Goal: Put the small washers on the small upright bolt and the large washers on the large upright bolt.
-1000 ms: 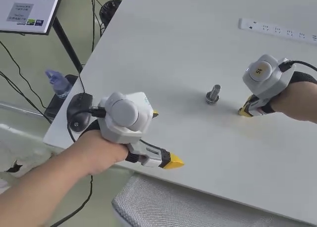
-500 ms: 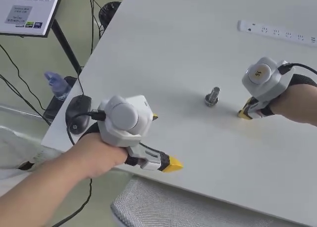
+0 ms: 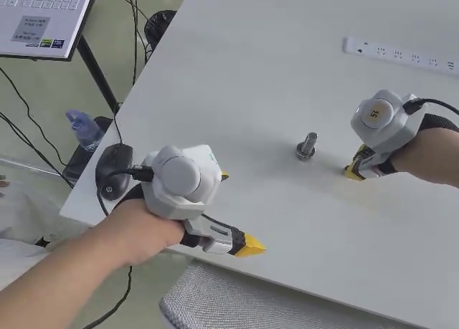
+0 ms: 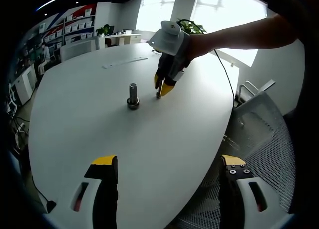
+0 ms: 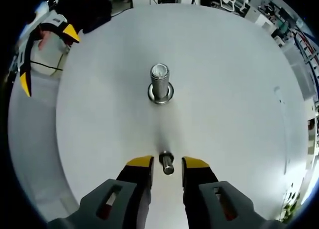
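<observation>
The large upright bolt (image 3: 307, 145) (image 5: 160, 83) stands mid-table with a washer (image 5: 160, 95) around its base. The small upright bolt (image 5: 166, 159) stands between the jaws of my right gripper (image 5: 168, 163) (image 3: 355, 171), which are a little apart on either side of it and touch nothing. In the left gripper view the small bolt (image 4: 158, 94) is just below that gripper's yellow tips. My left gripper (image 3: 237, 211) (image 4: 169, 163) hovers over the near table edge, open wide and holding nothing, pointing toward the large bolt (image 4: 132, 96).
The white table (image 3: 237, 71) has a power strip (image 3: 401, 51) at its far right. A mesh chair (image 3: 229, 300) sits under the near edge. Left of the table are a laptop (image 3: 43, 13), cables and a water bottle (image 3: 82, 122) on the floor.
The left gripper has drifted slightly toward the near table edge. The right gripper has stayed at the small bolt. The head camera has shifted a little.
</observation>
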A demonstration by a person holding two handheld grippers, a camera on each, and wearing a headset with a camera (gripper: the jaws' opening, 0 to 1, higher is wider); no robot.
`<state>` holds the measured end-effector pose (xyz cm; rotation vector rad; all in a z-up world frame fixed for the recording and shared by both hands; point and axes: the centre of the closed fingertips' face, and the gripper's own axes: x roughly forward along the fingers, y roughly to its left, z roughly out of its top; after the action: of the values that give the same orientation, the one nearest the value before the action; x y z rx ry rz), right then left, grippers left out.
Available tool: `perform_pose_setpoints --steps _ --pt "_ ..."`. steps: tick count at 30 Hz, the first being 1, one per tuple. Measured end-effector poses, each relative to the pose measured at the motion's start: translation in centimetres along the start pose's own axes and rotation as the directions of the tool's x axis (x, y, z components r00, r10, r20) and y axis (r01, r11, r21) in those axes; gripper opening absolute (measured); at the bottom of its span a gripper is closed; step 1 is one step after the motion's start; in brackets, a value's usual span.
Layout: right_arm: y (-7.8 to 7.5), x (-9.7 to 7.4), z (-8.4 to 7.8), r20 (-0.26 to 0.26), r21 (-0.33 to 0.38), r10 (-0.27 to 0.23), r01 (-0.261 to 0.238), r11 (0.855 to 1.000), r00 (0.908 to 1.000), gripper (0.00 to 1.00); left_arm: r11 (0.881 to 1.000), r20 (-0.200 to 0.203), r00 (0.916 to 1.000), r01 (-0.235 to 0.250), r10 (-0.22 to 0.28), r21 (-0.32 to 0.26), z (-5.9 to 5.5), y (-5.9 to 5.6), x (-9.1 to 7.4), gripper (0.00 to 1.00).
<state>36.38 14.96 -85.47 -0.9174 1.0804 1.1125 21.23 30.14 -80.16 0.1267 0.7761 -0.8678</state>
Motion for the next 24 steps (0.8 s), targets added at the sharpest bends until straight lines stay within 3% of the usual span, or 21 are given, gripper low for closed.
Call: perform_pose_setpoints --steps 5,9,15,18,19,23,24 --pt "-0.3 -0.4 -0.1 0.015 0.004 -0.012 0.012 1.000 0.9998 0.25 1.000 0.005 1.0000 -0.003 0.003 0.004 0.3 -0.1 -0.1 0.84" --pt "-0.5 -1.6 0.3 0.057 0.040 -0.023 0.021 0.999 0.9981 0.27 1.000 0.010 0.9999 -0.007 0.006 0.005 0.4 -0.1 -0.1 0.84" --pt "-0.3 -4.0 1.2 0.165 0.079 -0.048 0.035 0.996 0.9852 0.31 1.000 0.026 0.9996 -0.014 0.014 0.003 1.0 -0.2 -0.2 0.84" --pt "-0.1 -5.0 0.9 0.191 0.100 -0.058 0.040 0.994 0.9799 0.32 1.000 0.026 0.9995 -0.017 0.016 0.014 1.3 -0.4 -0.3 0.84" --pt "-0.1 -5.2 0.8 0.202 0.107 -0.065 0.044 0.993 0.9773 0.33 1.000 0.031 0.9994 -0.017 0.017 0.012 1.5 -0.4 -0.3 0.84" --pt "0.2 -6.7 0.8 0.298 0.177 -0.085 0.033 0.984 0.9506 0.36 1.000 0.036 0.9992 -0.020 0.019 0.017 1.9 -0.5 -0.3 0.85" --pt "0.1 -7.2 0.8 0.328 0.191 -0.095 0.033 0.981 0.9398 0.37 1.000 0.040 0.9990 -0.020 0.019 0.017 2.0 -0.6 -0.3 0.85"
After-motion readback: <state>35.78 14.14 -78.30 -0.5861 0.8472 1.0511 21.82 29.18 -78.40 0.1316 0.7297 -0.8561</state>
